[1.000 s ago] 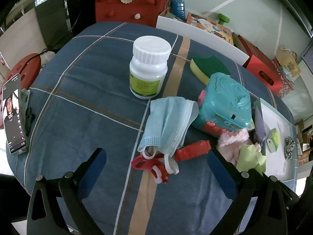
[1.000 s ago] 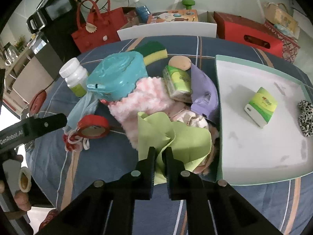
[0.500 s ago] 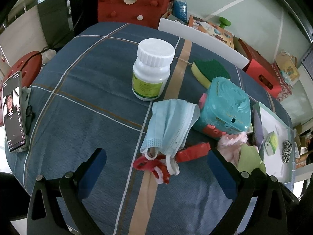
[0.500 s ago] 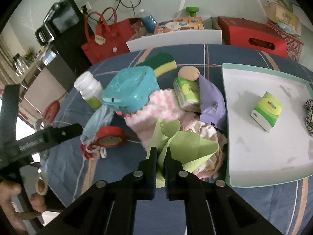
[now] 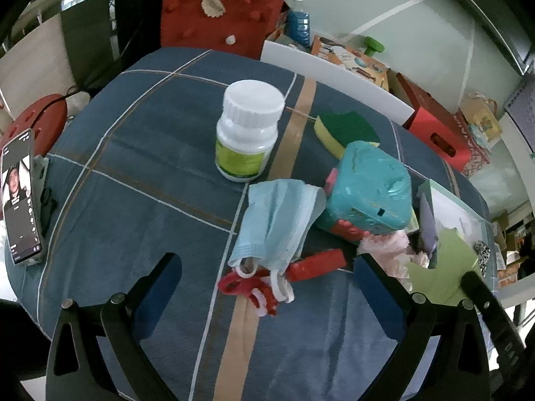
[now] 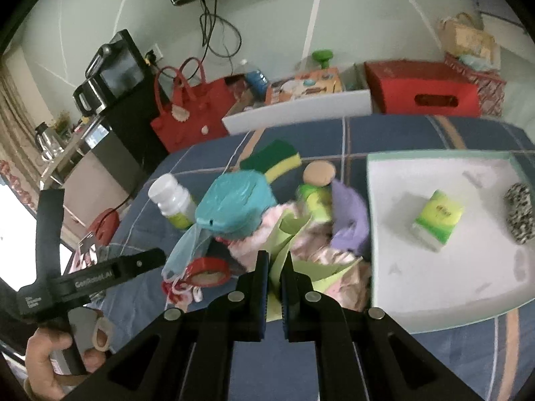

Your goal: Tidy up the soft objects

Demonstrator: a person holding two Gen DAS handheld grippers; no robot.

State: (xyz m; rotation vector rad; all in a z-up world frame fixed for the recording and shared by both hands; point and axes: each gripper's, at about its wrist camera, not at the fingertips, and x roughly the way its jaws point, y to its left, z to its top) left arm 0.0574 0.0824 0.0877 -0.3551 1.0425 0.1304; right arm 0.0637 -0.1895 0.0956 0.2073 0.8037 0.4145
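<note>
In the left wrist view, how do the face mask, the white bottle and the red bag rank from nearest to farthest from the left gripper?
1. Face mask: just ahead of the open left gripper, slightly right.
2. White bottle: mid-table, behind the mask.
3. Red bag: beyond the table's far edge.

Crumpled light-green cloth (image 6: 294, 234) pinched in right claw (image 6: 275, 267), beside pink fabric (image 6: 311, 250)

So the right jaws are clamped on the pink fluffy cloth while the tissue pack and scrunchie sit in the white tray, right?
Not quite. The right gripper is clamped on the light green cloth, not the pink one; the right wrist view shows it. The tissue pack and scrunchie do sit in the white tray.
</note>
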